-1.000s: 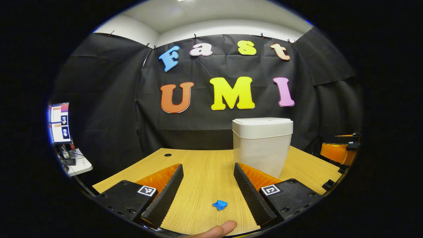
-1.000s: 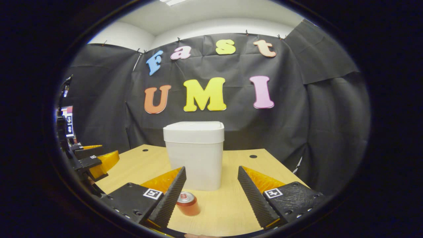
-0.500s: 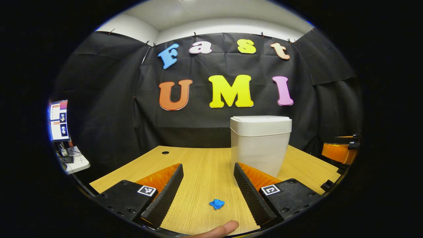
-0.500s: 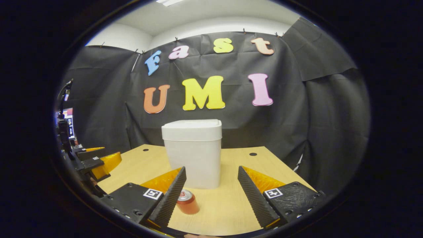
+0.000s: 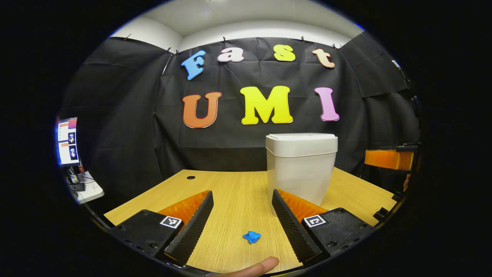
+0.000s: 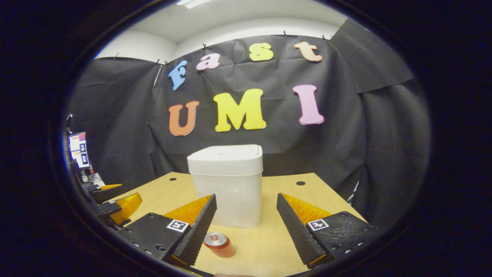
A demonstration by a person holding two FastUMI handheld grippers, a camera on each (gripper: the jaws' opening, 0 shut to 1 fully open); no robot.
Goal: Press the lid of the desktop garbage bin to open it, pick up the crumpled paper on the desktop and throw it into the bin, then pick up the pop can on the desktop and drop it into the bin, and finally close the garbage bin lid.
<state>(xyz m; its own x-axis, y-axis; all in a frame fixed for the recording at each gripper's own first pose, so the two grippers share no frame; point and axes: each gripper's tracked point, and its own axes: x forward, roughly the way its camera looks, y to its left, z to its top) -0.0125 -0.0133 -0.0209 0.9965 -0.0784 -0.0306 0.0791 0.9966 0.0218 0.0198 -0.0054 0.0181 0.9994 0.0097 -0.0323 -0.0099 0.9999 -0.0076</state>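
Observation:
A white desktop bin [image 5: 301, 167] [image 6: 226, 184] with its lid down stands on the wooden table [image 5: 238, 188]. In the left gripper view, a small blue crumpled paper [image 5: 251, 236] lies on the table between the fingers of my left gripper [image 5: 242, 200], which is open and holds nothing; the bin is ahead to the right. In the right gripper view, a red pop can [image 6: 219, 244] stands on the table by the inner side of the left finger of my open right gripper [image 6: 246, 204], in front of the bin. The left gripper [image 6: 115, 202] also appears at the far left there, and the right gripper [image 5: 388, 159] at the far right of the left gripper view.
A monitor [image 5: 68, 141] and a small white side table [image 5: 89, 191] stand left of the table. A person's fingertip [image 5: 257, 266] shows at the bottom edge. Cable holes [image 5: 190, 177] [image 6: 300, 183] mark the table's far side.
My right gripper has risen, so the bin lid's top now shows in its view. The left gripper has barely moved. Both stay open.

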